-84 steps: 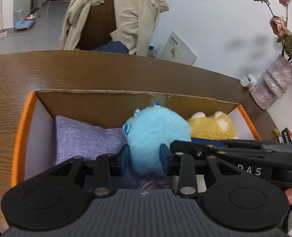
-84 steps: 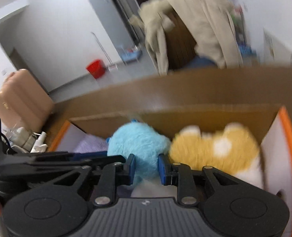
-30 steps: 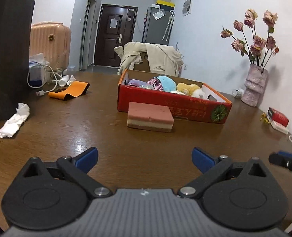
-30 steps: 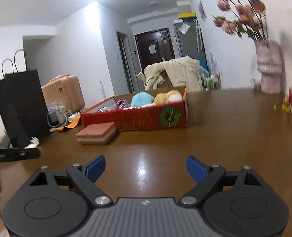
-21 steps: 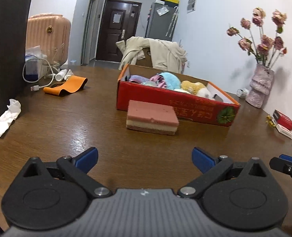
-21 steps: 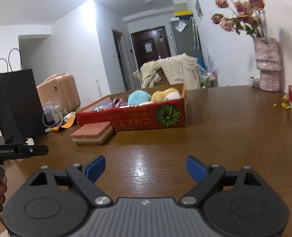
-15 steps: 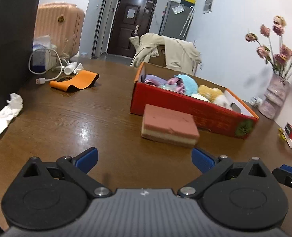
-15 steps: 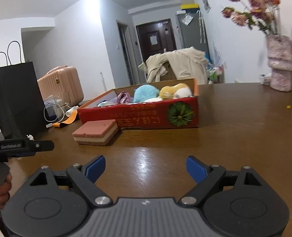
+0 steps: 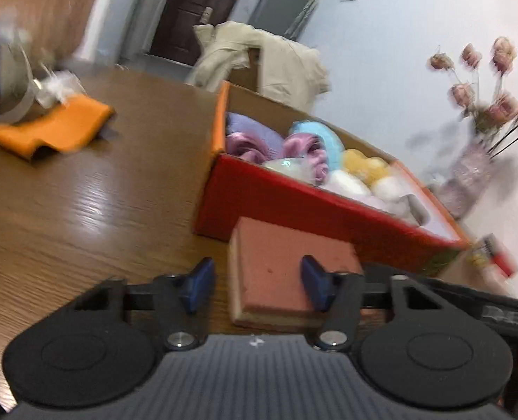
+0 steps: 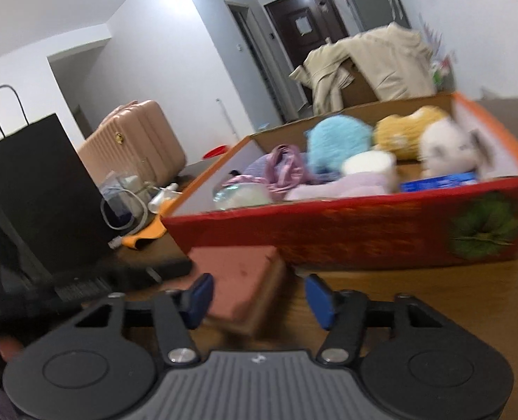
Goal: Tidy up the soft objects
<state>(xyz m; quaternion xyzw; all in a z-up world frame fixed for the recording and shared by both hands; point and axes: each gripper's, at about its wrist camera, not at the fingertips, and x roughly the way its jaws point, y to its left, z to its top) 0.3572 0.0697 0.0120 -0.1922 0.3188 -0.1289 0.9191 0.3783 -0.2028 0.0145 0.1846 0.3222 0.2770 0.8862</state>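
A pink sponge block (image 9: 287, 262) lies on the wooden table just in front of a red box (image 9: 294, 206). The box holds a blue plush (image 9: 318, 140), a yellow plush (image 9: 364, 168), pink cloth and other soft things. My left gripper (image 9: 255, 283) is open, its fingers on either side of the sponge's near part. My right gripper (image 10: 259, 297) is open, close over the sponge (image 10: 238, 280), beside the box (image 10: 364, 224). The blue plush (image 10: 339, 140) and yellow plush (image 10: 406, 133) show in the right wrist view too.
An orange cloth (image 9: 52, 126) lies at the left on the table (image 9: 84, 203). A vase of dried roses (image 9: 469, 178) stands at the right. A black bag (image 10: 38, 189), cables and a pink suitcase (image 10: 136, 140) are at the left. A chair with a beige coat (image 10: 371, 59) stands behind the box.
Both grippers have moved forward and down to the sponge in front of the box. Both sets of jaws have narrowed from wide open and remain open.
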